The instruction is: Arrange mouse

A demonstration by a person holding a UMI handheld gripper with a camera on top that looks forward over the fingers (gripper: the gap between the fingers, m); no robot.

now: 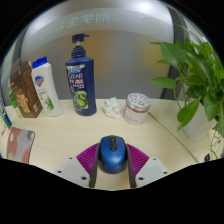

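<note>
The blue computer mouse (112, 151) sits between the gripper (112, 160) fingers, whose magenta pads flank it closely, probably clamping it (contact is hard to confirm) so it can be repositioned on the pale desk (60, 135). It is glossy, rounded, dark-wheeled, facing the shampoo bottle (80, 75).

- Views: one only, mounted on the gripper (112, 172); nothing shared with another view.
- Facing: forward along both fingers, tilted slightly down over the counter (60, 135).
- Range: low and close to the counter surface; back wall near.
- Lens: wide-angle, straight edges bowed.
</note>
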